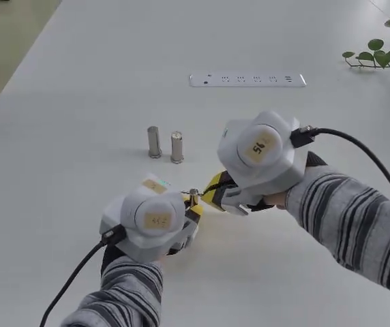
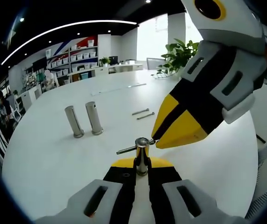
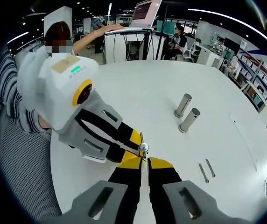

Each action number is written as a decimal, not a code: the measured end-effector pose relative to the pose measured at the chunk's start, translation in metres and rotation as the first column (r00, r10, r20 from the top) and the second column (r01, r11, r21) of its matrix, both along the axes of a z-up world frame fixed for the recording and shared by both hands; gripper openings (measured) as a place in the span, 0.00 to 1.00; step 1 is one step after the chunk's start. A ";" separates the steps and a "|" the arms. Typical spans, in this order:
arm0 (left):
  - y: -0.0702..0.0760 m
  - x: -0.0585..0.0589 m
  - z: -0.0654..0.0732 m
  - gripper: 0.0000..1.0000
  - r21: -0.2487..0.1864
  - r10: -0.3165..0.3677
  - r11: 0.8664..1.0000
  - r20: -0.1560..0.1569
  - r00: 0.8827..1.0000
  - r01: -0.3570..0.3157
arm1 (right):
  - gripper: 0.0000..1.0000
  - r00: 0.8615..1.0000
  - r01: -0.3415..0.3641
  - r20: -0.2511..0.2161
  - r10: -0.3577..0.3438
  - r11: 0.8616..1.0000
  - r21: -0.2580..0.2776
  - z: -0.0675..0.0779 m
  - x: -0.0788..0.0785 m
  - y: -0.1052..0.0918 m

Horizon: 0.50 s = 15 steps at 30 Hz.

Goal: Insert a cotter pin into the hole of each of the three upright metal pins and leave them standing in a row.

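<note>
Two upright metal pins [image 1: 154, 142] [image 1: 176, 147] stand side by side on the white table [image 1: 79, 102]. Nearer to me, my left gripper [image 1: 192, 208] [image 2: 142, 164] is shut on the shaft of a third metal pin [image 1: 193, 197] [image 2: 142, 156], holding it upright. A cotter pin [image 2: 126, 150] runs through the hole in its head, with its tip sticking out to the left. My right gripper [image 1: 210, 193] [image 3: 146, 161] comes from the right, shut on the cotter pin's other end, right against the pin head [image 3: 144, 148].
Two spare cotter pins [image 2: 143, 113] [image 3: 206, 170] lie on the table beyond the work. A white power strip [image 1: 247, 80] lies farther back, and a green plant [image 1: 386, 51] at the far right. Cables trail from both grippers.
</note>
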<state>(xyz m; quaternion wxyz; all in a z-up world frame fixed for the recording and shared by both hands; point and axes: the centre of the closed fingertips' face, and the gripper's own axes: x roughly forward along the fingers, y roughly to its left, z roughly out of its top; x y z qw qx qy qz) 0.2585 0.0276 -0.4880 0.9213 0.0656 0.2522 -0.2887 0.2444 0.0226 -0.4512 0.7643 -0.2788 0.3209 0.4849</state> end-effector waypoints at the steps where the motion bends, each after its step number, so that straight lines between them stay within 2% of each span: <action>1: 0.000 0.000 0.000 0.05 -0.002 0.002 1.000 -0.001 1.000 -0.002 | 0.04 1.000 0.003 0.002 -0.003 1.000 0.003 0.000 0.000 -0.001; 5: 0.000 0.001 0.000 0.05 -0.005 0.003 1.000 -0.004 1.000 -0.003 | 0.10 0.999 0.052 0.000 -0.052 0.998 0.035 0.003 0.003 -0.006; 9: 0.002 0.002 0.000 0.05 0.003 0.003 1.000 -0.001 1.000 -0.003 | 0.12 0.994 0.108 -0.010 -0.108 0.993 0.044 0.003 0.006 -0.017; 11: 0.006 0.005 0.002 0.05 -0.004 0.012 1.000 -0.001 1.000 -0.012 | 0.14 0.991 0.130 -0.016 -0.129 0.990 0.048 0.002 0.007 -0.022; 13: 0.010 0.007 0.003 0.05 0.009 0.012 1.000 0.006 1.000 -0.012 | 0.17 0.988 0.151 -0.024 -0.150 0.987 0.056 0.002 0.007 -0.026; 15: 0.015 0.010 0.005 0.05 0.007 0.021 1.000 0.011 1.000 -0.021 | 0.19 0.985 0.173 -0.038 -0.170 0.982 0.081 0.002 0.006 -0.028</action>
